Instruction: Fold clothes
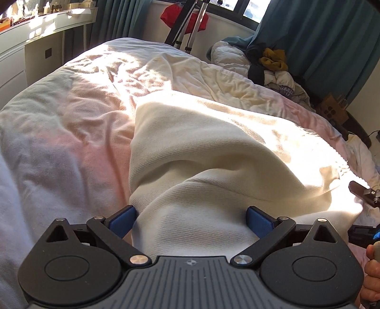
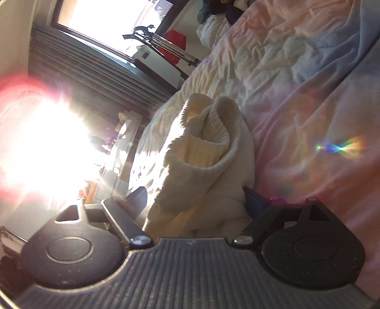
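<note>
The left gripper [image 1: 191, 219] has its jaws spread wide, cream knit sweater [image 1: 213, 152] bunched between them on the bed [image 1: 71, 123]. The right gripper [image 2: 197, 202] likewise stands wide apart around the sweater's ribbed edge.

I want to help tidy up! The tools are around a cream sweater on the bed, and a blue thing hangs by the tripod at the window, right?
Nearly. The thing hanging by the tripod is red, not blue, as the left wrist view shows. The cream sweater does lie on the bed.
</note>
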Demonstrator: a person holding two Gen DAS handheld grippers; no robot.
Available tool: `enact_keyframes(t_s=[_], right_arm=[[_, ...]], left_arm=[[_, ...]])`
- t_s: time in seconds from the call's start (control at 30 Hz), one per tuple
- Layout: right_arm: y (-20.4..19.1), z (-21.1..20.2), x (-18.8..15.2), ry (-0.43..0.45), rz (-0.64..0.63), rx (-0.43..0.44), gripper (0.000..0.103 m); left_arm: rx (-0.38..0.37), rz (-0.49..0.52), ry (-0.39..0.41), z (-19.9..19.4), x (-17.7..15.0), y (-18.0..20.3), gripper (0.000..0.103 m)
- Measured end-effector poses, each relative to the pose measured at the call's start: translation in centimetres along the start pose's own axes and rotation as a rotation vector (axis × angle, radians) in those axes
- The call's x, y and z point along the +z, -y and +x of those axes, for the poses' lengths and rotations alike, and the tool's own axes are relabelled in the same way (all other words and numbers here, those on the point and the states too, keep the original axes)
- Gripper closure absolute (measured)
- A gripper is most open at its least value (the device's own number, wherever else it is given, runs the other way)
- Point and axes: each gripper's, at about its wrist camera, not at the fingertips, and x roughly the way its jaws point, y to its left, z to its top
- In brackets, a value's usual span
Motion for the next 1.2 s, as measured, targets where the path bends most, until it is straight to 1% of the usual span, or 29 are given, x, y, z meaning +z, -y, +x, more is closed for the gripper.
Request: enact_keyframes(t_s=[0.07,0.1,0.17,0.2,0.27,0.3,0.33,0.37,0.4,0.43,0.47,0.53,0.57,0.67,0.73,0.8,0.9,1.0,1.1,1.2], right_arm=[[0.3,0.5,-0.2,-0.013,-0.007,-0.033,0.016],[0.4,0.8,-0.3,-0.020,-0.010,-0.049,0.018],[0.7,1.4,-0.4,-0.033,-0.017,-0.082,0.022],[0.8,1.6,-0.5,-0.040,-0.020,-0.099,0.027],[1.0,2.1,-0.7,-0.049,-0.029,-0.127,0.034],[0.7,1.8,-0.7,-0.042,-0.033,-0.126,0.039],[0.4,1.4,-0.8,-0.034,-0.032,-0.117,0.044],[0.1,0.9,-0.8,-0.025,-0.031,-0.108,0.046],[-0.2,0.4,-0.9,-0.016,-0.030,-0.099,0.051],[-0.5,-0.1,-0.9,-0.007,-0.029,-0.090,0.055],[-0.8,-0.5,-1.0,0.002,-0.028,-0.081,0.057],[-1.4,-1.5,-1.1,0.019,-0.026,-0.063,0.063],[-1.7,-2.0,-1.1,0.028,-0.025,-0.055,0.064],[-2.6,-3.5,-1.2,0.058,-0.022,-0.026,0.066],[-3.1,-5.3,-1.3,0.093,-0.013,-0.004,0.067],[-3.4,-7.5,-1.1,0.127,-0.008,-0.002,0.067],[-3.7,-12.3,-0.9,0.194,-0.016,-0.014,0.067],[-3.0,-17.8,-0.4,0.278,-0.014,-0.016,0.067],[-1.7,-23.8,0.2,0.372,-0.016,-0.021,0.067],[0.0,-29.7,0.6,0.471,-0.008,-0.038,0.067]], left_arm=[[0.006,-0.005,-0.005,0.3,0.0,0.0,0.004],[0.005,-0.011,-0.004,0.4,-0.1,-0.1,0.005],[0.009,-0.016,0.006,0.5,-0.1,-0.1,0.012],[0.012,-0.019,0.011,0.6,-0.2,-0.1,0.015],[0.016,-0.029,0.022,0.4,-0.2,-0.1,0.025],[0.012,-0.033,0.029,0.3,-0.2,-0.1,0.029],[0.008,-0.036,0.037,0.0,-0.3,0.0,0.035],[0.003,-0.038,0.045,-0.2,-0.3,0.0,0.041],[-0.005,-0.039,0.051,-0.4,-0.4,0.0,0.045],[-0.017,-0.045,0.058,-0.8,-0.4,0.0,0.051],[-0.030,-0.049,0.068,-1.2,-0.4,0.0,0.057],[-0.060,-0.044,0.099,-2.3,-0.5,0.3,0.064],[-0.074,-0.029,0.119,-3.0,-0.5,0.6,0.067],[-0.116,-0.028,0.150,-5.0,-0.4,1.7,0.071],[-0.145,-0.028,0.170,-6.5,-0.3,2.8,0.073],[-0.171,-0.018,0.183,-8.0,-0.7,4.4,0.074],[-0.207,0.050,0.223,-10.4,-1.9,8.8,0.075],[-0.284,0.095,0.231,-11.5,-2.7,13.4,0.075],[-0.369,0.160,0.227,-11.9,-3.5,18.9,0.075],[-0.439,0.237,0.238,-12.1,-4.7,25.3,0.075]])
